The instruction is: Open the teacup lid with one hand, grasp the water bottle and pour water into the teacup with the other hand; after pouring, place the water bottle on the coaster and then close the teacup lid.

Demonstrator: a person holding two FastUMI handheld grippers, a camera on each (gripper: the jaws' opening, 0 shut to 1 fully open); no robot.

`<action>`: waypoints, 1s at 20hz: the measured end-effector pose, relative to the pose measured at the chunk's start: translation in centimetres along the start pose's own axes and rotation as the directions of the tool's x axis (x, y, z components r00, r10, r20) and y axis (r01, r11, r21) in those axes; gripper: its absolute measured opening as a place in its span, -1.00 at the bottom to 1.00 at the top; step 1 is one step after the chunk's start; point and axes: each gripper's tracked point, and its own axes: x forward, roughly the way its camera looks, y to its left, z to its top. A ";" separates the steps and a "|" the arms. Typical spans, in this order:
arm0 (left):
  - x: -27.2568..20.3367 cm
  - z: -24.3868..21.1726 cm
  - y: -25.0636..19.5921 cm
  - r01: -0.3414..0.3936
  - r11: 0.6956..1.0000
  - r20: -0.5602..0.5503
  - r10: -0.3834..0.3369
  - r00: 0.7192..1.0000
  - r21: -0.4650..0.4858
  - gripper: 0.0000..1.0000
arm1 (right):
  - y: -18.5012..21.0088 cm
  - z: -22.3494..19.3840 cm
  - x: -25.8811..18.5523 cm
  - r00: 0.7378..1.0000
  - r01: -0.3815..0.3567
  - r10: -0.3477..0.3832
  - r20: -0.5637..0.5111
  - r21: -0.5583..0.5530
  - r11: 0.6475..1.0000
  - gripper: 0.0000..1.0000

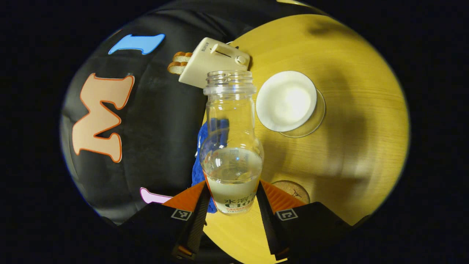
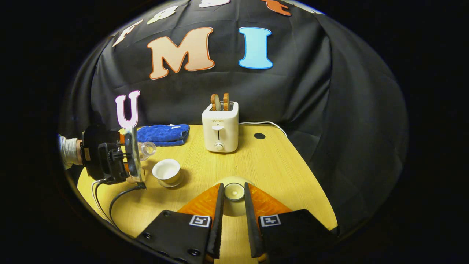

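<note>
Your left gripper [image 1: 231, 194] clamps the bottle [image 1: 231, 146], neck toward twelve; cup [image 1: 286, 101] at one o'clock. Your right gripper [image 2: 233, 200] pinches the lid [image 2: 233, 191].

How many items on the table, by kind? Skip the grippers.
Water bottle: 1
Teacup: 1
Teacup lid: 1
Coaster: 1
Toaster: 1
Bread slices: 2
Blue towel: 1
Total: 8

The toaster [image 2: 220, 126] stands at the back of the worktop [image 2: 278, 172]. The towel [image 2: 163, 134] lies left of the toaster. The teacup [image 2: 166, 171] sits in front of the toaster, to its left.
</note>
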 end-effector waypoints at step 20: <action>0.3 -1.4 1.3 0.113 0.921 -0.210 -0.035 0.977 0.372 0.37 | -1.7 -2.3 0.0 0.999 -0.008 0.012 -0.041 0.095 0.995 -0.33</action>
